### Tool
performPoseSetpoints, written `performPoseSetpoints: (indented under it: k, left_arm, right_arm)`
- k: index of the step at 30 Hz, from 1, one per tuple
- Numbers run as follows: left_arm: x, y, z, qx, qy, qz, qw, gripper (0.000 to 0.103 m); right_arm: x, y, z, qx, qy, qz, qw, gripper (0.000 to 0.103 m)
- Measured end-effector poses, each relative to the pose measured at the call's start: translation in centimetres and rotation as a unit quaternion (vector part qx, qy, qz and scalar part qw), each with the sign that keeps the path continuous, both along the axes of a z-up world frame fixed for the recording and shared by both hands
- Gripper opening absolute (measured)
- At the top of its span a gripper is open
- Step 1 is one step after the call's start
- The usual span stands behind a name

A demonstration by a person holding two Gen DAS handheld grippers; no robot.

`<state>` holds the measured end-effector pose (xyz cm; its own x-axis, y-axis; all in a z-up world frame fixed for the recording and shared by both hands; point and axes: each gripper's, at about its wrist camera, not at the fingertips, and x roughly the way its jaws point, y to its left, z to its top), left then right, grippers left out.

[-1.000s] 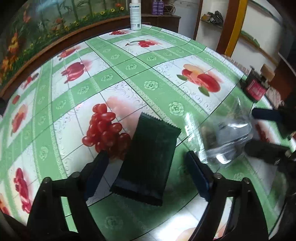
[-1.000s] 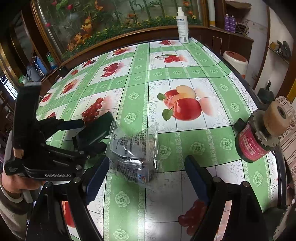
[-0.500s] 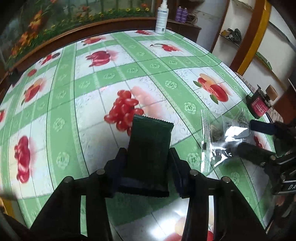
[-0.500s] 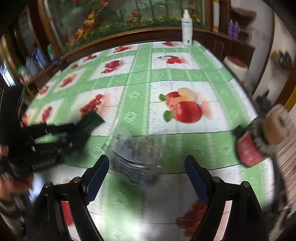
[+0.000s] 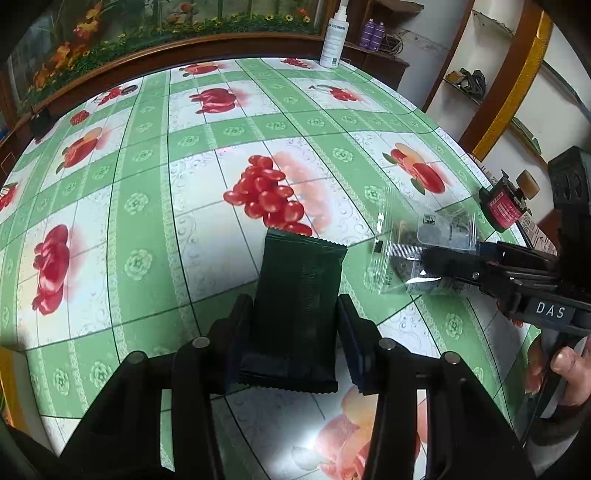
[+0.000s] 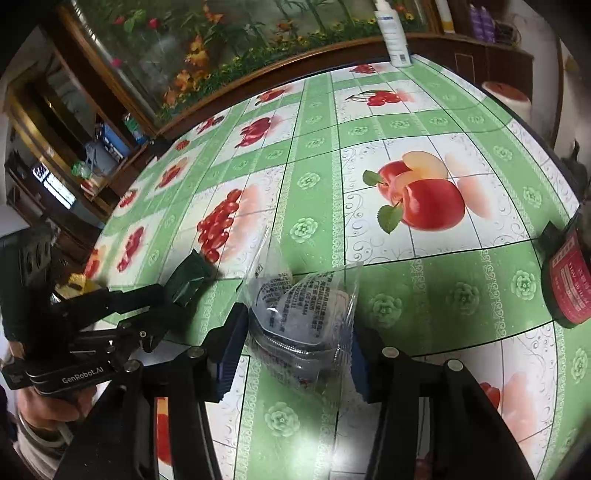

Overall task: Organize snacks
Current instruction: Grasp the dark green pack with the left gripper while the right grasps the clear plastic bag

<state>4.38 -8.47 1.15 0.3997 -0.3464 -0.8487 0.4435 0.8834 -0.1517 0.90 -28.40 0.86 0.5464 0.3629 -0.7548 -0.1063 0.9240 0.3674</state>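
— What's carrying everything?
— A desk (image 5: 155,229) under a green-and-white oilcloth printed with fruit.
— And on it?
— A white spray bottle (image 5: 334,35) at the upper middle of the frame, and a red-labelled tape dispenser (image 5: 504,208) at the right edge.

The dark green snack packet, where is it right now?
The dark green snack packet sits centred low in the left wrist view, clamped in the left gripper, left of the clear snack bag.
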Motion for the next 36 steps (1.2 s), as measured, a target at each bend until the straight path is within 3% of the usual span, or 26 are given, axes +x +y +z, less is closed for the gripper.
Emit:
performPoseSetpoints:
  k: [6,16,20,22,23,24,26,29,33,36]
  left_arm:
    - [-0.6,0.9,0.0,-0.004,0.002,0.012,0.9999,0.048]
    - [-2.2,2.6,1.0,-0.01,-0.016,0.038,0.9991,0.048]
    - [-2.4,3.0,0.7,-0.01,-0.009,0.04,0.9991,0.048]
    - [-2.6,3.2,0.5,-0.011,-0.006,0.041,0.9991,0.048]
    - [-2.8,3.2,0.3,-0.01,-0.004,0.04,0.9991,0.048]
    - [-2.9,3.2,0.3,-0.01,-0.002,0.038,0.9992,0.048]
    - [-3.0,3.3,0.2,-0.009,-0.001,0.036,0.9993,0.048]
    - [-3.0,3.7,0.3,-0.014,-0.001,0.044,0.9989,0.048]
    - [-2.7,3.9,0.2,-0.021,0.006,0.05,0.9985,0.048]
    - [-3.0,4.0,0.4,-0.023,0.004,0.052,0.9984,0.048]
  right_arm:
    - [-0.4,1.7,0.5,-0.051,-0.017,0.029,0.998,0.048]
    - [-1.8,2.5,1.1,-0.027,-0.042,0.04,0.998,0.043]
    - [-1.9,3.5,0.9,-0.028,-0.032,0.056,0.998,0.043]
    - [-2.2,3.9,1.0,-0.035,-0.036,0.062,0.997,0.046]
    - [-2.2,4.2,0.9,-0.046,-0.032,0.066,0.996,0.056]
    - [-2.3,4.6,1.0,-0.07,-0.028,0.07,0.995,0.076]
    - [-2.9,5.3,1.2,-0.134,-0.034,0.08,0.987,0.092]
    - [-4.0,6.0,2.3,-0.232,-0.065,0.094,0.966,0.092]
    - [-3.3,6.8,3.9,-0.239,-0.081,0.148,0.956,0.092]
    - [-2.3,9.2,2.9,-0.284,-0.079,0.214,0.931,0.092]
